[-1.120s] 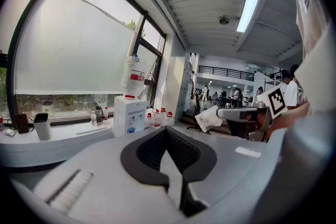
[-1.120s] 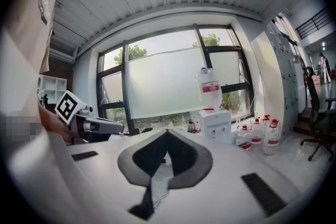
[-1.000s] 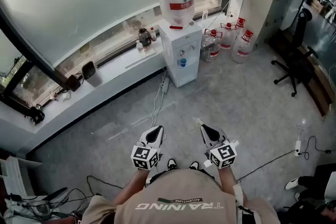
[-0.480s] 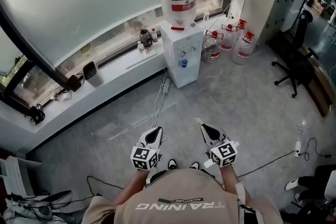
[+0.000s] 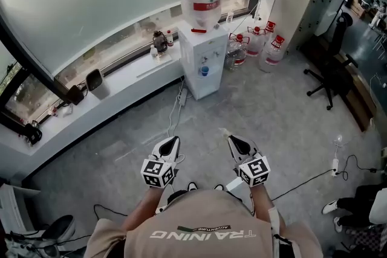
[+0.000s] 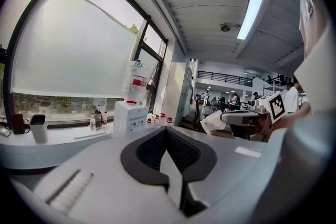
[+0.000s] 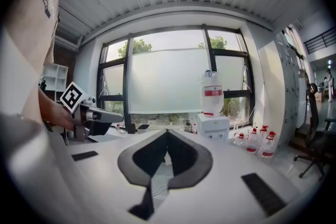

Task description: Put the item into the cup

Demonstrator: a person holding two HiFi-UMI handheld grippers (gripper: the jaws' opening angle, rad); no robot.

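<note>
A water dispenser [image 5: 199,60] with a big bottle stands by the window, and a small blue cup [image 5: 204,71] sits in its front alcove. My right gripper [image 5: 231,139] is held out at waist height, shut on a small white crumpled item [image 5: 224,130]. The left gripper view shows that item [image 6: 212,122] sticking out of the right gripper's tip. My left gripper [image 5: 171,142] is alongside, shut and empty, its pads [image 6: 176,147] pressed together. Both grippers are far from the dispenser, over bare floor.
Spare water bottles [image 5: 260,45] stand right of the dispenser. A low white windowsill [image 5: 121,78] carries small bottles and a dark bin [image 5: 94,80]. Cables [image 5: 175,109] run across the grey floor. An office chair [image 5: 326,78] is at the right, bags at the lower left.
The head view has shifted: the dispenser, the sill and both grippers sit a little further left. The grippers keep the same pose and grip.
</note>
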